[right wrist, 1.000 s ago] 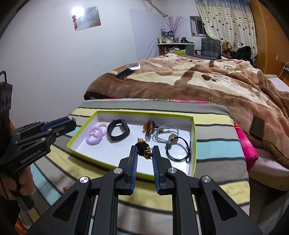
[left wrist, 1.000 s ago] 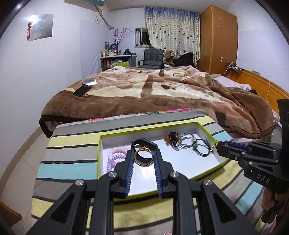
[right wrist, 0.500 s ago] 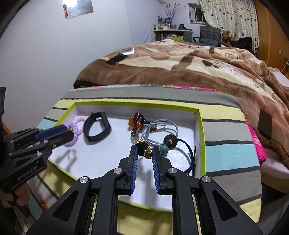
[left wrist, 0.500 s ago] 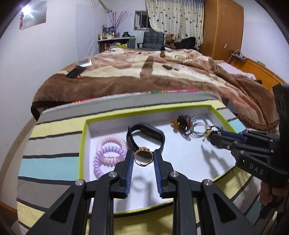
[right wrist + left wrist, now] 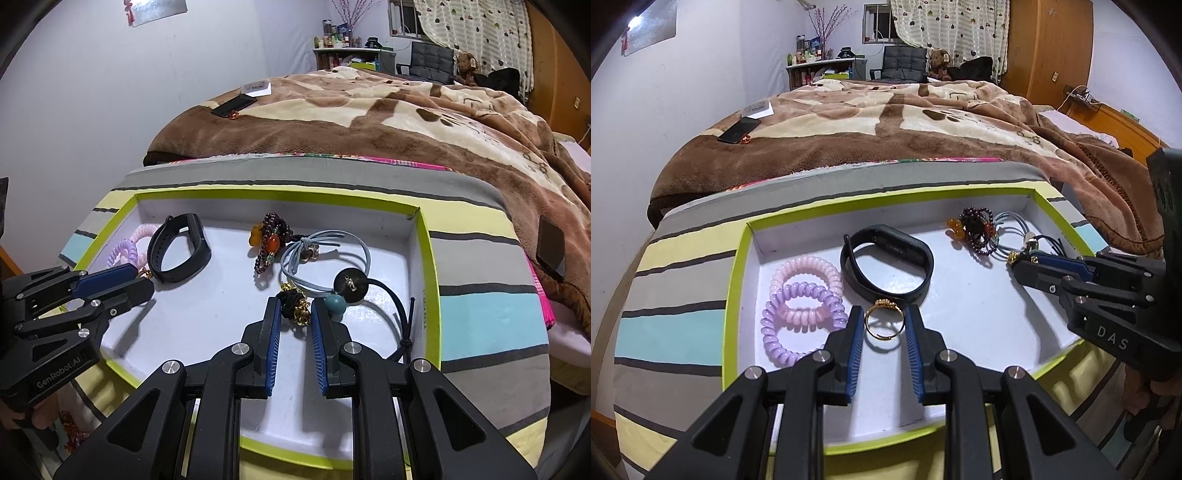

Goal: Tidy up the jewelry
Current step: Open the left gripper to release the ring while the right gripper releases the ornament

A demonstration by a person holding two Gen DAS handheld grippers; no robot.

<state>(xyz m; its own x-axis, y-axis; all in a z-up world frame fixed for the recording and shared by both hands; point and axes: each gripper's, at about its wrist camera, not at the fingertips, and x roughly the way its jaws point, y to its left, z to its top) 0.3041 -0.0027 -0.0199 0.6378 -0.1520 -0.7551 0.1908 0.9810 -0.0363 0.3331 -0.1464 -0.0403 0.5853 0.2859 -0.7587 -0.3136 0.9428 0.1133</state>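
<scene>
I have both grippers over the shallow white tray (image 5: 1030, 205) with the lime-green rim, which sits on a striped cloth (image 5: 676, 284) at the foot of a bed covered by a brown blanket (image 5: 894, 125). My left gripper (image 5: 884, 325) is clenched on a gold ring (image 5: 884, 320), holding it upright between the blue pads just above the tray floor; its shadow falls on the white floor below it. Just beyond the ring lies a black wristband (image 5: 886, 264), and beside that, toward the tray's left wall, two coiled hair ties rest overlapping, one pink (image 5: 807, 273) and one purple (image 5: 798, 321). My right gripper (image 5: 293, 314) grasps a small black-and-gold ornament (image 5: 295, 302) over the right half of the tray. Near it on the floor are a dark beaded bracelet (image 5: 269, 236) with orange beads, a grey-blue elastic hair tie (image 5: 325, 251) looped next to it, and a black elastic (image 5: 391, 295) with a dark round disc and a teal bead. A dark phone (image 5: 738, 130) lies on the blanket, well apart from the tray.
</scene>
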